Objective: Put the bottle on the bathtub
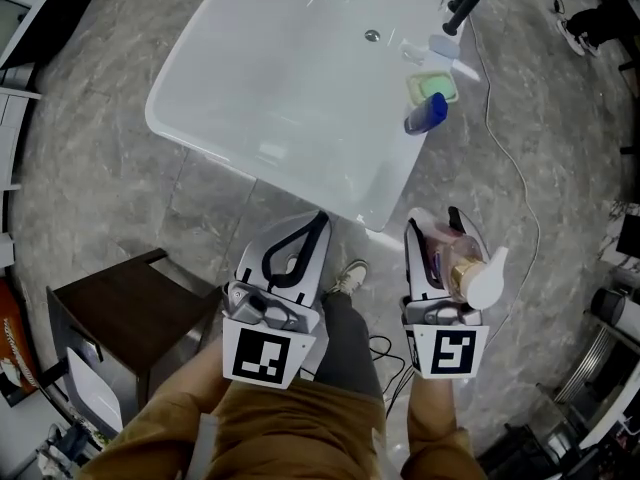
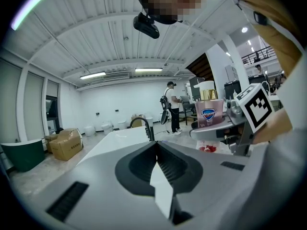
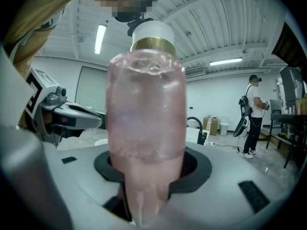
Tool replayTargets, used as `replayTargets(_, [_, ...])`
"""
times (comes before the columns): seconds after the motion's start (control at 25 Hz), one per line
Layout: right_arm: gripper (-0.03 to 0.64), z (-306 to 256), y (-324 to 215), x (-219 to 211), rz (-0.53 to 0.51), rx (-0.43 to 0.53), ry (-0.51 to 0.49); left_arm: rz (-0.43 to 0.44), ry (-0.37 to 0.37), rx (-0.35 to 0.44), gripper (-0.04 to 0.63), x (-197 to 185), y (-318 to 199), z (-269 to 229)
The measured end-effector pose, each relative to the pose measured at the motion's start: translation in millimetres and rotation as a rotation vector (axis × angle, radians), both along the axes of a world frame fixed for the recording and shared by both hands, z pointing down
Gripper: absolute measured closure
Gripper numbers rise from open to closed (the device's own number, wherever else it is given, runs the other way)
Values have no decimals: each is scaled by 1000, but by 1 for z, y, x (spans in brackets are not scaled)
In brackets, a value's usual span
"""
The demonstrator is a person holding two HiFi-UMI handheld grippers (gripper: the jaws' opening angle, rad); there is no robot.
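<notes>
A person stands at the near corner of a white bathtub (image 1: pixel 250 163) with a gripper in each hand. The right gripper (image 1: pixel 433 220) has its jaws spread wide and clamped on a pink bottle (image 1: pixel 462 266), which stands upright between them, its white pump head above the jaws. The left gripper (image 1: pixel 320 218), level with it on its left, has its jaws pressed together with nothing between them. The bottle is not yet on the tub: the rim lies ahead of and below the right gripper's tips. Further along that rim, well ahead of the gripper, sit a green soap dish (image 1: pixel 432 86), a blue bottle (image 1: pixel 426 114) lying beside it and a black tap (image 1: pixel 462 3). The pink bottle looks like smooth clear plastic holding pink liquid, so it is probably fairly weighty, slick under the pads and liable to give if squeezed hard. The pads hold it low on the body, which seems the right place, since the pump head would likely turn or snap under a grip. With the weight standing above the jaws it may tip, so it should be kept upright and set flat on a bare stretch of rim, nearer than the soap dish, before the jaws let go.
</notes>
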State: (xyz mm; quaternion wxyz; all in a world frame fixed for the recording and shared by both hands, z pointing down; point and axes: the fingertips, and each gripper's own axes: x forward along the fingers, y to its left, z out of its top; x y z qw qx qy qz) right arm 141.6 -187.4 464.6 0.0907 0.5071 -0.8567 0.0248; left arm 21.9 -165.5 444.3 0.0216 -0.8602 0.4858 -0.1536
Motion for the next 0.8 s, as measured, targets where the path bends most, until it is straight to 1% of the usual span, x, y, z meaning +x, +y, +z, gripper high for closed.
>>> replayTargets(0.2, [399, 32, -13, -5, -4, -3, 1, -13, 3, -5, 588, -1, -4, 23])
replayTargets(0.56, [400, 69, -31, -7, -3, 5, 10, -34, 25, 11, 588, -4, -17, 51])
replayTargets(0.8, [400, 94, -41, -12, -6, 15, 11, -36, 20, 19, 588, -7, -22, 73])
